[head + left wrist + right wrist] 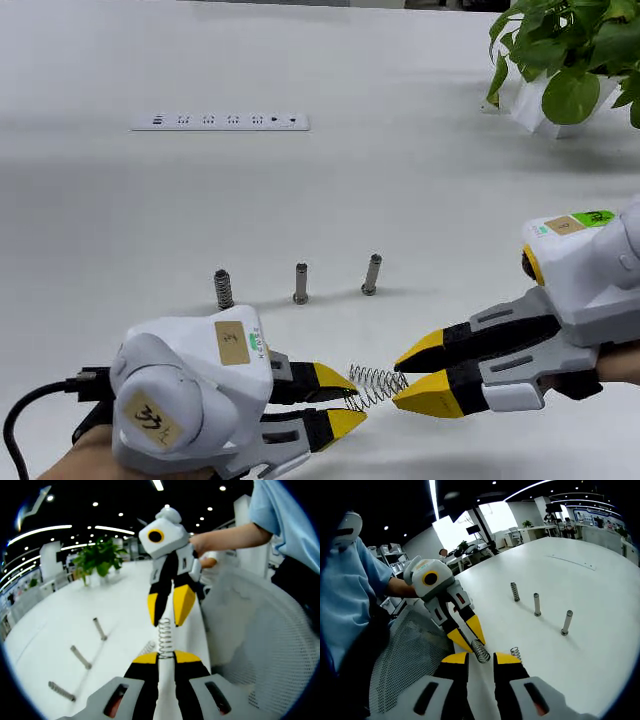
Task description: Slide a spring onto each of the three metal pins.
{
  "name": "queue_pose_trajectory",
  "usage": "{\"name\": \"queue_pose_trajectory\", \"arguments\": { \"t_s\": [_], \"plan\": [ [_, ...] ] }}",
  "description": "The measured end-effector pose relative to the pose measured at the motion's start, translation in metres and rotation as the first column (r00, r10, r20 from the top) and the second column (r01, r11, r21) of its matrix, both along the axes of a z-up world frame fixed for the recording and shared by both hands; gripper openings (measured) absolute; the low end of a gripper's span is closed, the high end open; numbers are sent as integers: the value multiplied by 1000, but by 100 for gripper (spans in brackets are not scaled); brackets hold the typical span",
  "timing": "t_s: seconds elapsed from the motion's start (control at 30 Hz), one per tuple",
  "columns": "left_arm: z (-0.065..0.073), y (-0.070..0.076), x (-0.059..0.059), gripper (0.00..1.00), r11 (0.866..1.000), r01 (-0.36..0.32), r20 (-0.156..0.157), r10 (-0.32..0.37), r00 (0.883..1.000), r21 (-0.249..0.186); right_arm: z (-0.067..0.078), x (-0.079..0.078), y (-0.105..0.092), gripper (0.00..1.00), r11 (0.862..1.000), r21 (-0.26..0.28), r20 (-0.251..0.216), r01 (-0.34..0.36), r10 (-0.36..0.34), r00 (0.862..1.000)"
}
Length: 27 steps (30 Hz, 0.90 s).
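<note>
Three metal pins stand in a row on the white table: the left pin (223, 290) carries a spring, while the middle pin (301, 283) and the right pin (372, 274) are bare. A loose spring (377, 385) hangs level between the two grippers, near the table's front edge. My left gripper (347, 400) is shut on its left end (165, 652). My right gripper (402, 381) stands open with the spring's other end (480, 651) between its fingertips. Another spring (515, 653) lies on the table just beyond the right gripper.
A white power strip (220, 121) lies far back on the table, and a potted plant (570, 60) stands at the back right. A mesh chair back (260, 640) and a person in a blue shirt (355, 580) are close behind the grippers.
</note>
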<state>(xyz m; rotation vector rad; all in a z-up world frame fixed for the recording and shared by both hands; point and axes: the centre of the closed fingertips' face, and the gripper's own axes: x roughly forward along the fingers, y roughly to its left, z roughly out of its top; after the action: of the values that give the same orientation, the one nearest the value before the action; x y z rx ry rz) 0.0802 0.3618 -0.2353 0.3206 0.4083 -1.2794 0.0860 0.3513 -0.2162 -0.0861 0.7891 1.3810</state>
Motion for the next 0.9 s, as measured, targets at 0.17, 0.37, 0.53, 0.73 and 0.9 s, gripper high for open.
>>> {"name": "queue_pose_trajectory", "arguments": {
  "t_s": [0.17,0.37,0.53,0.73,0.9],
  "plan": [
    [2,-2,0,10,1000,10,-1,-10,1000,-11,-2,1,-3,17,1000,-6,-17,-1,1,1000],
    [3,-3,0,10,1000,9,-3,-9,1000,-19,-4,1,-5,13,1000,-9,-29,0,0,1000],
    [1,-3,0,10,1000,12,-7,-12,1000,-12,-3,3,-5,13,1000,-8,-27,-5,5,1000],
    [-2,-1,1,10,1000,7,-15,-7,1000,1,-1,1,1,12,1000,-16,6,-9,9,1000],
    [-3,-2,2,10,1000,-6,-24,6,1000,3,3,0,6,12,999,-33,55,-14,16,998]
  ]
}}
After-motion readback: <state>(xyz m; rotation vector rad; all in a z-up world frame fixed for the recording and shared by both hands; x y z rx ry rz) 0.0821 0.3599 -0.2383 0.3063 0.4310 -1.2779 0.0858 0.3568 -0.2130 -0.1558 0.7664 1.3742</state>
